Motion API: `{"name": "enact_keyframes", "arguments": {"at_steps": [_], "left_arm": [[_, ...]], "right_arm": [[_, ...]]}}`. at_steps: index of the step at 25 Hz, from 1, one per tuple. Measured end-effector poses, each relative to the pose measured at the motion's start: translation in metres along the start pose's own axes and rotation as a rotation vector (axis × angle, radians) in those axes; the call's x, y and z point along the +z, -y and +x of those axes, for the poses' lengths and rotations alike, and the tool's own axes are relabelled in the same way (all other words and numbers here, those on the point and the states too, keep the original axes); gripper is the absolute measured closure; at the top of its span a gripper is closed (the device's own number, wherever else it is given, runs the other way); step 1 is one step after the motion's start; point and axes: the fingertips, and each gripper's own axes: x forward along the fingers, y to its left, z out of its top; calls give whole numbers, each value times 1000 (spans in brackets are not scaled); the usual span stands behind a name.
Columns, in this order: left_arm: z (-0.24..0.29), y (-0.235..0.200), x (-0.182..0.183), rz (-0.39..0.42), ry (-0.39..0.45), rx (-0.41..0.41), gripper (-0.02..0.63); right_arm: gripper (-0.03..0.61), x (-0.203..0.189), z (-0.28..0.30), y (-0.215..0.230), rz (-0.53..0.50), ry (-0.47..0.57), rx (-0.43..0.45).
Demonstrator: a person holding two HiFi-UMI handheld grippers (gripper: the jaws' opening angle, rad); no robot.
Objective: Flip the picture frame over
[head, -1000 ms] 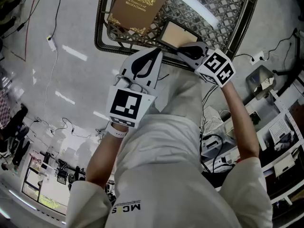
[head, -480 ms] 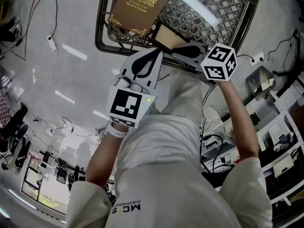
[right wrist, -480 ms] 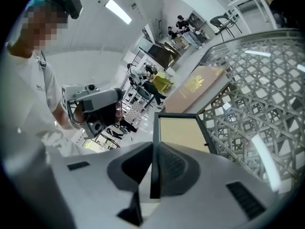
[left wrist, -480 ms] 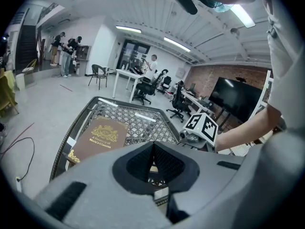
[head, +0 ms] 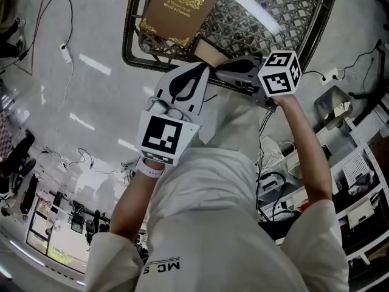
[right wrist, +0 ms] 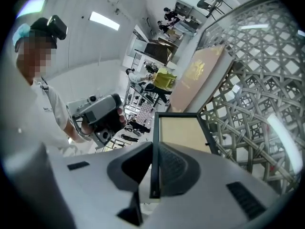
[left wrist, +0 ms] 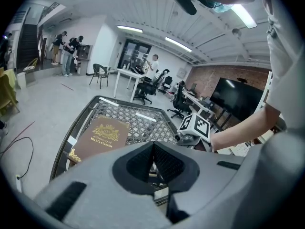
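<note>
Woven black metal lattice formed the tabletop point(head: 276, 8), ringed by a dark rounded rim and seen from steeply above. At its near edge, the right tongs point(right wrist: 154, 149) were clamped shut on the thin black border of the picture frame point(right wrist: 183, 132), which ran edge-on between the two ridged pads. The frame stood steeply tilted over the lattice, its plain tan panel turned to one side; whether its far edge touched the tabletop could not be told. Just beside it, toward the near left corner of the tabletop, lay a brown book point(head: 180, 6) with gold ornament and gold lettering on its cover, flat on the lattice. The left tongs point(left wrist: 153, 150) hovered at the near edge, next to the frame and short of the book, with the pads pressed together and nothing between them. A white cube with black square markers point(head: 279, 73) sat on the right tongs, and a second marker faced up from the left ones. Pale grey floor with loose cables lay beyond the tabletop's left edge.
</note>
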Motion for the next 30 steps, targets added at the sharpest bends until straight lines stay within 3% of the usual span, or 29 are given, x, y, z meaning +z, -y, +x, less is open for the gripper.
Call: {"name": "enact_keyframes", "arguments": {"at_steps": [14,30], "left_arm": [[-1,-5,-5,-10,-3,14,593],[6,6,-3,-3,-10,14,594]], "right_arm": [[525,10,-3,5,174,1,153],[523,30,-33,21,242,125,206]]}}
